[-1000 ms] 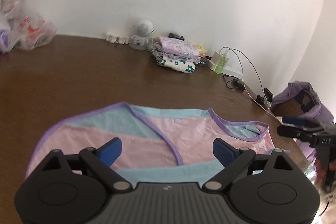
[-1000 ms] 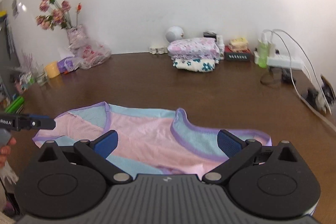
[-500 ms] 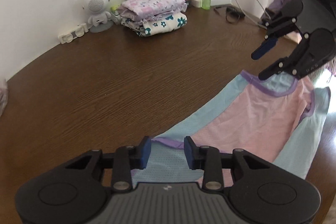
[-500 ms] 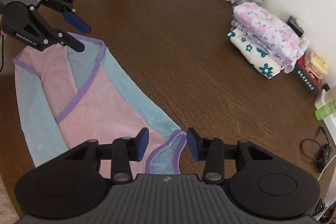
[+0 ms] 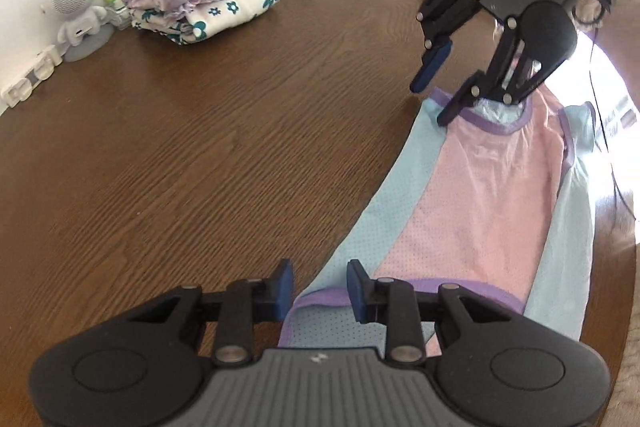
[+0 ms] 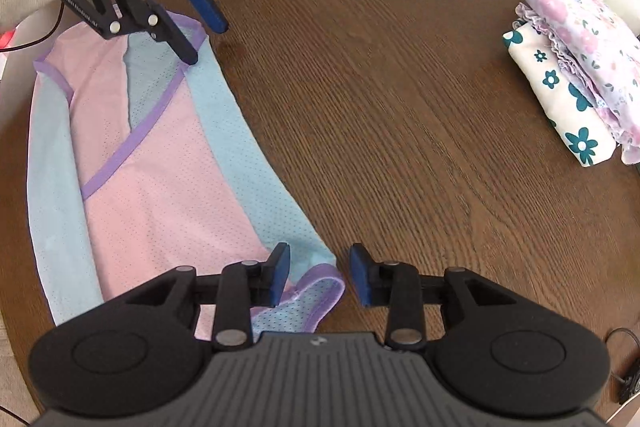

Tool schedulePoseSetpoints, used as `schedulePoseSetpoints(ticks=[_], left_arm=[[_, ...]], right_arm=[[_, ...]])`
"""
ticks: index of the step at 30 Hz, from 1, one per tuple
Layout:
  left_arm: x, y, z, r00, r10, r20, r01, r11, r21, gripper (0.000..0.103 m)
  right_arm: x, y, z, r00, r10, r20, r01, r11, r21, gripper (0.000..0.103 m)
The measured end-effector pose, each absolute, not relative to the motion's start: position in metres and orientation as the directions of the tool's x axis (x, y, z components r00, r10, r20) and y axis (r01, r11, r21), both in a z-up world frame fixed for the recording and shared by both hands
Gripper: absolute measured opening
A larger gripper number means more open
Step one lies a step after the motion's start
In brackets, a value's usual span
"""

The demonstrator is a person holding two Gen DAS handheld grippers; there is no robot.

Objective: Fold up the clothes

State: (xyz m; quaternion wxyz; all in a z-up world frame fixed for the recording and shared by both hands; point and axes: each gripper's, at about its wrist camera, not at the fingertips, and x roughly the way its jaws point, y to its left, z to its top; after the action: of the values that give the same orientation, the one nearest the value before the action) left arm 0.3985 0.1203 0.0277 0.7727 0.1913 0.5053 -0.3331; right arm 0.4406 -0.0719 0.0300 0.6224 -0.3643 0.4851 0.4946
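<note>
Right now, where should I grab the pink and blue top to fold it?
Take the pink and blue top by its two purple-trimmed corners along the far edge, coming from above. It lies flat, so only the edges offer a pinch. The left hand-held gripper and right hand-held gripper are both open, each astride one corner.

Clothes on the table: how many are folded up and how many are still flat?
Folded clothes: 2, the purple floral bundle on top of the white one with teal flowers.
Flat clothes: 1, the pink and blue top.
Total: 3.
</note>
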Motion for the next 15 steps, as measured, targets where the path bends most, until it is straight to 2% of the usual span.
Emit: schedulePoseSetpoints(ticks=[7,10,11,12,13,15], left_arm=[[0.403,0.129,0.028,0.229,-0.336,-0.913,0.735,0.675,-0.064,0.025],[0.399,0.122,0.029,0.261,-0.296,-0.919,0.736,0.677,-0.01,0.021],[0.395,0.118,0.029,0.273,-0.285,-0.919,0.742,0.671,0.012,0.017],[0.391,0.115,0.029,0.28,-0.283,-0.917,0.747,0.664,0.023,0.007],[0.387,0.112,0.029,0.289,-0.281,-0.915,0.752,0.659,0.035,0.002],[0.379,0.107,0.029,0.319,-0.263,-0.91,0.757,0.648,0.078,0.001]], right_arm=[[0.444,-0.078,0.027,0.029,0.278,-0.96,-0.968,0.249,0.043,0.035],[0.44,-0.08,0.027,0.037,0.279,-0.96,-0.971,0.239,0.032,0.029],[0.435,-0.08,0.028,0.04,0.278,-0.96,-0.974,0.225,0.025,0.021],[0.429,-0.078,0.029,0.05,0.278,-0.959,-0.979,0.206,0.009,0.016],[0.424,-0.076,0.03,0.064,0.277,-0.959,-0.982,0.191,-0.011,0.014],[0.417,-0.076,0.03,0.084,0.276,-0.958,-0.984,0.177,-0.035,0.007]])
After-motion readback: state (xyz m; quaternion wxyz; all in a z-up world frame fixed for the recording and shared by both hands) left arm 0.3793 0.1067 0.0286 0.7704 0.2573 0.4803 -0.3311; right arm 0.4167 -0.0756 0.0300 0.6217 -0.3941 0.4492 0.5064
